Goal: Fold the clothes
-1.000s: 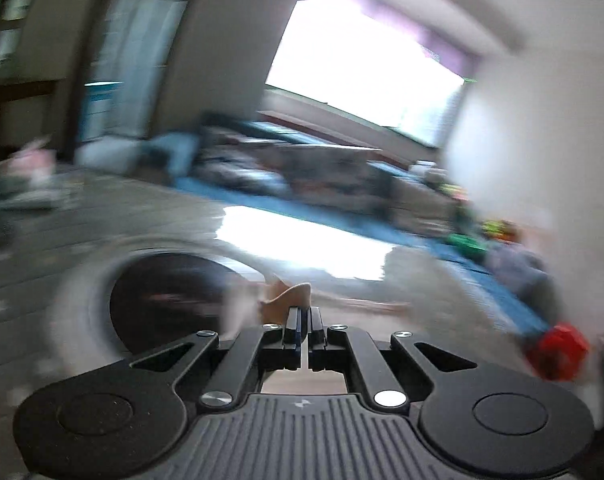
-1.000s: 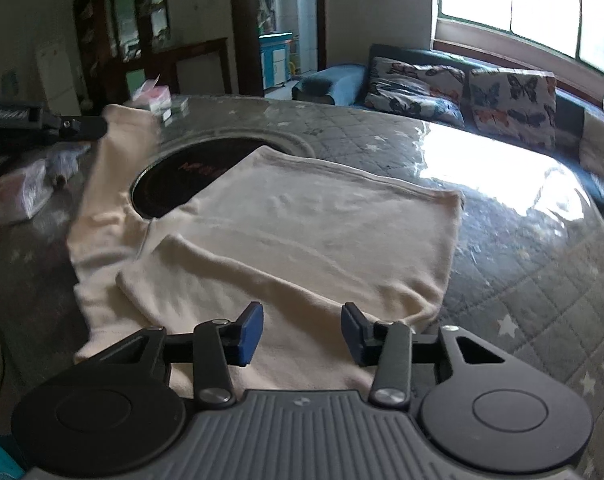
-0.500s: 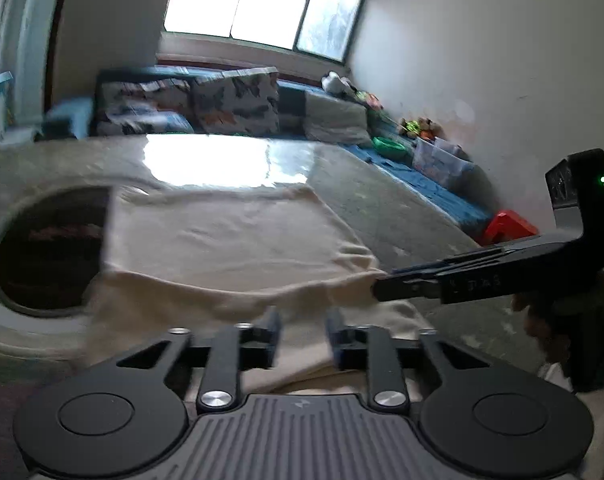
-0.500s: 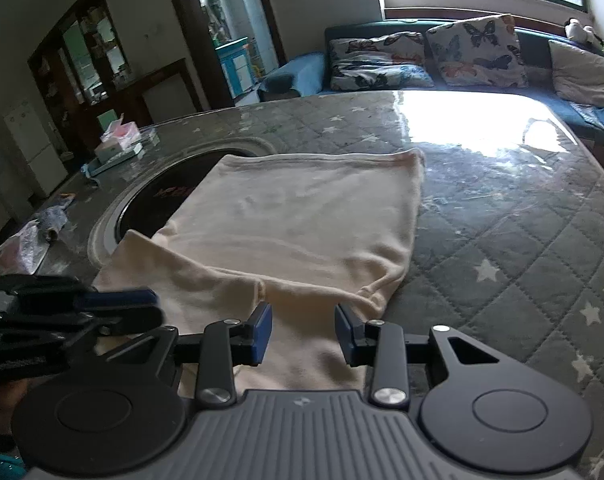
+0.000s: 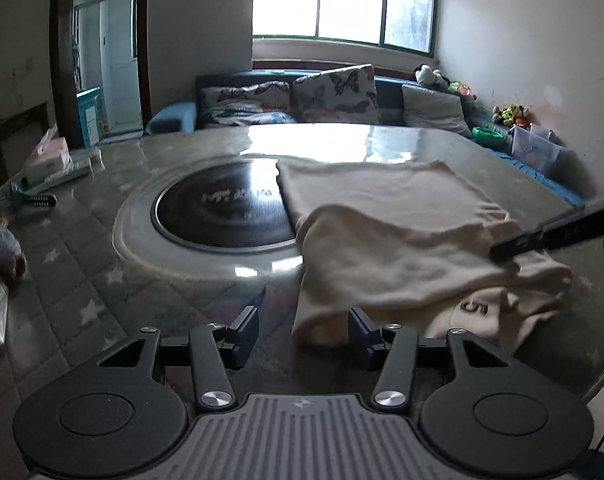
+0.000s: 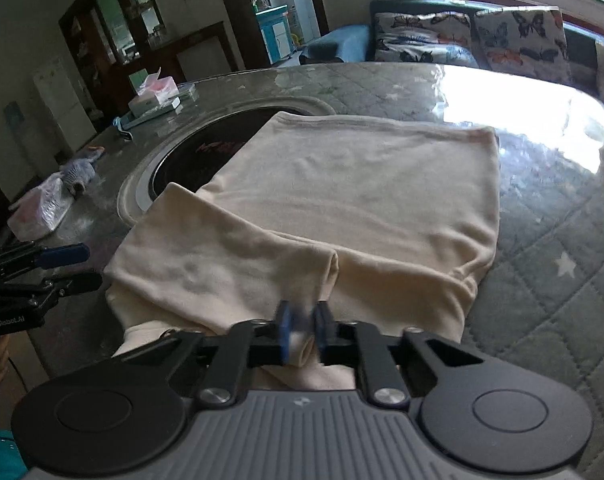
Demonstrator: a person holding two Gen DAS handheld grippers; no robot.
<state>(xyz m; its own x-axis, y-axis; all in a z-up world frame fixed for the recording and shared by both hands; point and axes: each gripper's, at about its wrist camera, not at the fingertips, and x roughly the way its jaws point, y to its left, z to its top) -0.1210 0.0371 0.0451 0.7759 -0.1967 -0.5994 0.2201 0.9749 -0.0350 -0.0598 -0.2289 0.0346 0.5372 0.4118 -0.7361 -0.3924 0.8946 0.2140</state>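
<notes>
Now cream garment within right tool

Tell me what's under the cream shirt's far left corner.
The cream shirt overlaps the round black cooktop set in the table. How far the cooktop runs beneath is hidden.

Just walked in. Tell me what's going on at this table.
A person with a gripper in each hand is folding a cream garment on the quilted table. The right gripper is shut on a bunched fold at the garment's near edge. The left gripper is open, holding nothing, beside the garment's near left corner. One sleeve is already folded across; part of the garment overlaps the round black cooktop.
</notes>
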